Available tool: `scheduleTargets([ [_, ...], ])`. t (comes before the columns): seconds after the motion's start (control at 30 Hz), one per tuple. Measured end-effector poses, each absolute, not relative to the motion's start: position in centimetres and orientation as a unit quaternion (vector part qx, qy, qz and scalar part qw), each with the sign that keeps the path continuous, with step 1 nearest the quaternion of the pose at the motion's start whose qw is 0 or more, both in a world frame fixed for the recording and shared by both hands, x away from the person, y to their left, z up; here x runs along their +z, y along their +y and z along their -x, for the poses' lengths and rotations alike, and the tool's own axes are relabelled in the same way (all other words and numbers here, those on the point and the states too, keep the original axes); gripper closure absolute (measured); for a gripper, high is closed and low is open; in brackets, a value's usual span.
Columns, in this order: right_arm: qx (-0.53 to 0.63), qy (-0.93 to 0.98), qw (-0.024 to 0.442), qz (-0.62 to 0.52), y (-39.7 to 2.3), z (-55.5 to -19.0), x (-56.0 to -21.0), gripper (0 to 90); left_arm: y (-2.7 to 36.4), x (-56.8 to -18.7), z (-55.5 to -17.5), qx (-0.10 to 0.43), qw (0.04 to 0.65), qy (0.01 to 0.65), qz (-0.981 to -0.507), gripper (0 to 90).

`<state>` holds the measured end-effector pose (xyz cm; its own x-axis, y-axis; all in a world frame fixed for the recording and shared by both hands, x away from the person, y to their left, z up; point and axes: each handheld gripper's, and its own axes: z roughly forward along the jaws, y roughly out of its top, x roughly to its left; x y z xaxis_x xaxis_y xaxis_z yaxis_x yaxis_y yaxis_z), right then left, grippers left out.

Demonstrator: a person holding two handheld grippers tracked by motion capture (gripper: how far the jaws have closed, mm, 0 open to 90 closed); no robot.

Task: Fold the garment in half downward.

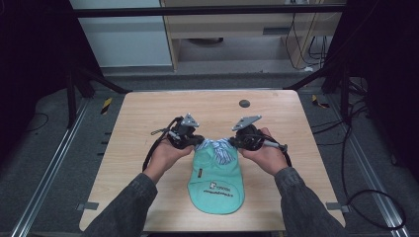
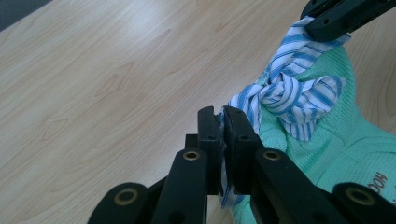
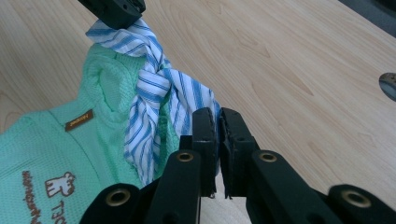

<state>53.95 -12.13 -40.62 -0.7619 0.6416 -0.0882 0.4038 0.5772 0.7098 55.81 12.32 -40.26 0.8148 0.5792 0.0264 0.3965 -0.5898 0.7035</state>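
Striped blue-white tie point(image 1: 220, 149) at collar of mint-green pet garment point(image 1: 216, 185), knot between both grippers, ends running crosswise between them. Left gripper point(image 2: 222, 122): jaws clamped on left tie end, knot up and to right of its tips. Right gripper point(image 3: 218, 122): jaws clamped on right tie end, knot up and to left. Both equally near the knot. Garment body flat on wooden table point(image 1: 148, 113), trailing toward the person. Judgement: pulling the ends outward, apart along tie axis, would tighten knot.

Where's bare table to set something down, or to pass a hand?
Bare wood lies on the far side of the table, from both tongs to the far edge, apart from a small dark disc. Strips flank the green garment left and right, partly under the forearms. Crowded: the middle, where left tongs and right tongs pinch the striped collar.
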Motion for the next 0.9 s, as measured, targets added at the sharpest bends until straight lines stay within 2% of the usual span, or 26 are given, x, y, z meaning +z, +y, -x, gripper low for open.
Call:
scheduleTargets([
  [0.9, 0.351, 0.869, 0.184, -0.295, -12.3, -55.4, -39.0, 85.2, 12.2, -38.4, -57.5, 0.141, 0.362, 0.274, -0.88, 85.8],
])
